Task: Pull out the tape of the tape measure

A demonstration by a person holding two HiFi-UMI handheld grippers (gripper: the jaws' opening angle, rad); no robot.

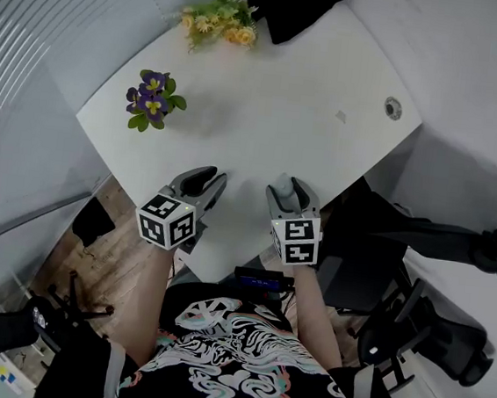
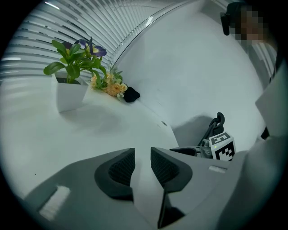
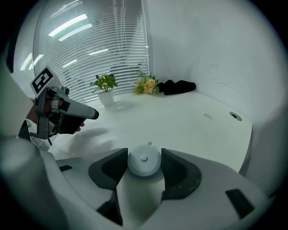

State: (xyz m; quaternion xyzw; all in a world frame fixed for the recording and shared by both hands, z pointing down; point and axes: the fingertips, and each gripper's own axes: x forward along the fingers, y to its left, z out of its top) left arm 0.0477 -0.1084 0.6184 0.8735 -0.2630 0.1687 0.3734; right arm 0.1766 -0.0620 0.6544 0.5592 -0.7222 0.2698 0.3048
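Observation:
A small round white tape measure (image 3: 144, 162) with a centre button sits between the pads of my right gripper (image 3: 144, 152), which is shut on it just above the white table (image 1: 265, 125). A short tab sticks out at its far edge. In the head view the right gripper (image 1: 285, 189) hovers at the table's near edge and the tape measure is hidden by the jaws. My left gripper (image 1: 208, 179) hangs beside it to the left. Its jaws (image 2: 142, 155) stand apart with only bare table between them.
A purple flower in a white pot (image 1: 153, 100) stands at the left of the table, yellow flowers (image 1: 219, 18) and a black cloth (image 1: 295, 4) at the far end. A cable hole (image 1: 392, 108) is near the right edge. Black office chairs (image 1: 436, 258) crowd the right side.

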